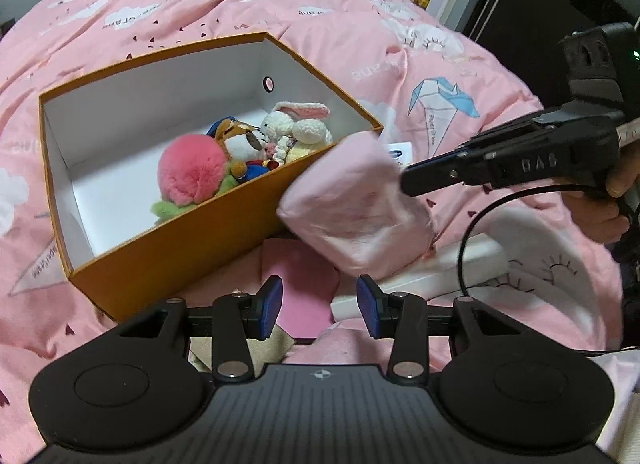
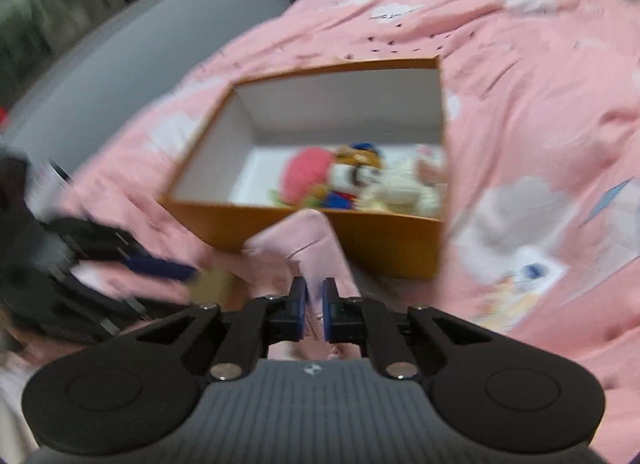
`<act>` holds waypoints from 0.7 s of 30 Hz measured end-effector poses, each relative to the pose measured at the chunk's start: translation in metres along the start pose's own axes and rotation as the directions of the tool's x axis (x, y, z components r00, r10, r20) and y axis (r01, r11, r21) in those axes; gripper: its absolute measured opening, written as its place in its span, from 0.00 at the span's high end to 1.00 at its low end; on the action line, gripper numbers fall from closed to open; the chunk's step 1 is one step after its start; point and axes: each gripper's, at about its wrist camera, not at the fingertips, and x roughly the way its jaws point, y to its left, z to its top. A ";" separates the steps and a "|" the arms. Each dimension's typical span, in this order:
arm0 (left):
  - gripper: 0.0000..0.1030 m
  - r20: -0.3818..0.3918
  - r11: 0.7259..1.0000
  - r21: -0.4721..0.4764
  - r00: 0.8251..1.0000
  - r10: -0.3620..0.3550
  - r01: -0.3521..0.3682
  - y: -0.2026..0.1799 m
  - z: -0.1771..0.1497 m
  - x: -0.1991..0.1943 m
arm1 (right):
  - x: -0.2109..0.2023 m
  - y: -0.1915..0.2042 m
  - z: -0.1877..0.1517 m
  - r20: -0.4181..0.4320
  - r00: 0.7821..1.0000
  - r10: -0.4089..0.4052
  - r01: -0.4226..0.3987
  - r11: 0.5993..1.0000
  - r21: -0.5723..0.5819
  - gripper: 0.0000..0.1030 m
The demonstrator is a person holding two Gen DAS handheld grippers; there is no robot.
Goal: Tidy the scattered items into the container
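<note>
An orange box [image 1: 160,248] with a white inside sits on the pink bedspread; it also shows in the right wrist view [image 2: 380,240]. Inside lie a pink fluffy toy [image 1: 192,174], a tiger-like plush [image 1: 240,144] and a white crochet rabbit [image 1: 296,124]. My right gripper [image 2: 314,304] is shut on a pale pink soft pack [image 1: 356,208], held in the air just outside the box's near right corner; the pack also shows in the right wrist view [image 2: 296,248]. My left gripper [image 1: 319,304] is open and empty, low in front of the box, over a flat pink card [image 1: 300,292].
The pink bedspread [image 1: 240,4] with cloud prints covers the whole area. A white flat box [image 1: 420,284] lies right of the pink card. A small white label [image 1: 398,152] lies beyond the pack. A black cable [image 1: 472,224] loops under the right gripper. A beige item [image 2: 212,284] lies near the left gripper.
</note>
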 end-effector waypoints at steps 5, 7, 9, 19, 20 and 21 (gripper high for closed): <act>0.53 0.002 0.999 -0.039 1.000 0.009 -0.009 0.007 -0.006 -0.003 | 0.015 0.013 0.001 -0.008 1.000 -0.014 0.014 1.000 -0.014 0.99; 0.53 -0.003 0.999 -0.048 1.000 0.009 -0.009 0.009 -0.008 -0.002 | 0.017 0.017 -0.002 -0.021 0.999 -0.047 0.046 0.998 -0.053 0.93; 0.53 -0.004 0.999 -0.047 1.000 0.006 -0.006 0.009 -0.009 0.000 | 0.015 0.020 -0.006 -0.027 0.997 -0.070 0.067 0.994 -0.090 0.89; 0.53 -0.015 1.000 -0.006 1.000 0.013 -0.013 0.002 -0.006 0.005 | 0.016 0.024 -0.037 -0.132 0.973 -0.191 0.139 0.934 -0.328 0.61; 0.53 -0.016 1.000 -0.002 1.000 0.013 -0.013 0.001 -0.005 0.005 | 0.019 0.022 -0.039 -0.145 0.967 -0.208 0.151 0.931 -0.333 0.61; 0.53 -0.015 1.000 0.005 1.000 0.012 -0.012 0.000 -0.004 0.005 | 0.021 0.018 -0.040 -0.159 0.961 -0.225 0.163 0.929 -0.333 0.60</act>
